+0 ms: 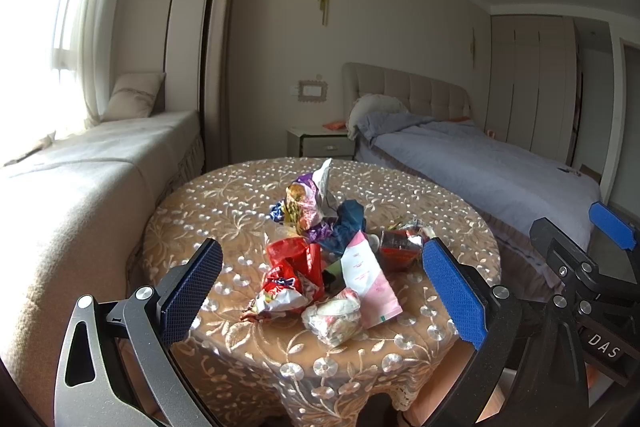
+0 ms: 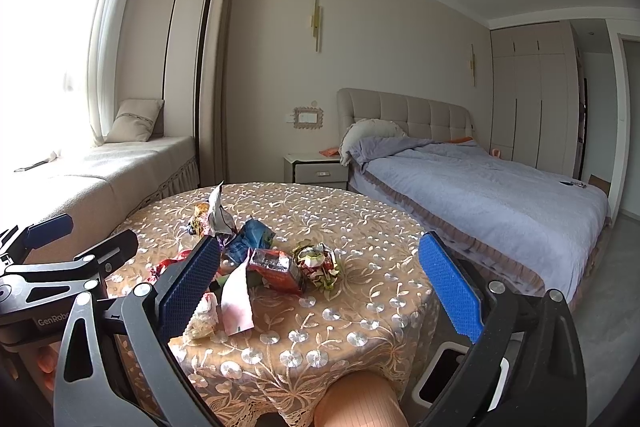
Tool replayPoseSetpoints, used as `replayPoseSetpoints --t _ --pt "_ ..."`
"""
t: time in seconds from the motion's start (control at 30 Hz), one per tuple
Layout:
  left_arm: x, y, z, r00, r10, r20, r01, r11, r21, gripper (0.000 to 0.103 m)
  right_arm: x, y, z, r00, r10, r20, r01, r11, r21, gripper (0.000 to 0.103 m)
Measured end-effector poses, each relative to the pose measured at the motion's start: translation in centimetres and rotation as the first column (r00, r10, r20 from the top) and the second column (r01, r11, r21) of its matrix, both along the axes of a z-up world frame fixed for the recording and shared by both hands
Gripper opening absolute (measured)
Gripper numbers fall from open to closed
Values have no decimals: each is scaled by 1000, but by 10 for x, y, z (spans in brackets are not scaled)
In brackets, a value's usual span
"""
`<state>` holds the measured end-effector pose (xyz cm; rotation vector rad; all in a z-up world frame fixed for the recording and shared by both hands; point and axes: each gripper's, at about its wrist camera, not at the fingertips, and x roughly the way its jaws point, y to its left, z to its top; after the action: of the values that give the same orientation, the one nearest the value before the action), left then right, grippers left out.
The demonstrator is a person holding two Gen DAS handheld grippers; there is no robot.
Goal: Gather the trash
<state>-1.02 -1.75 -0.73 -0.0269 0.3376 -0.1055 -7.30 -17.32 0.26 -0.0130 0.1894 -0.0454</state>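
Both grippers, left gripper [image 1: 322, 291] and right gripper [image 2: 320, 287], hang wide open and empty near the round table [image 1: 224, 203]; the trash pile [image 1: 324, 259] sits mid-table, nearer its front edge.

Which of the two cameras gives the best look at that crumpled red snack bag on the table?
The left wrist view: the red snack bag lies unobstructed between the open fingers. In the right wrist view, only red scraps show behind a gripper finger.
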Motion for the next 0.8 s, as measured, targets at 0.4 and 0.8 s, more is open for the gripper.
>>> replayPoseSetpoints --t 0.4,0.8 --pt "11 3 -15 1000 17 -24 -16 998 54 98 13 -2 -8 1000 15 -20 -15 1000 6 99" --pt "59 14 -66 980 59 -189 -39 994 106 98 68 -7 -46 984 107 -141 -99 993 61 99"
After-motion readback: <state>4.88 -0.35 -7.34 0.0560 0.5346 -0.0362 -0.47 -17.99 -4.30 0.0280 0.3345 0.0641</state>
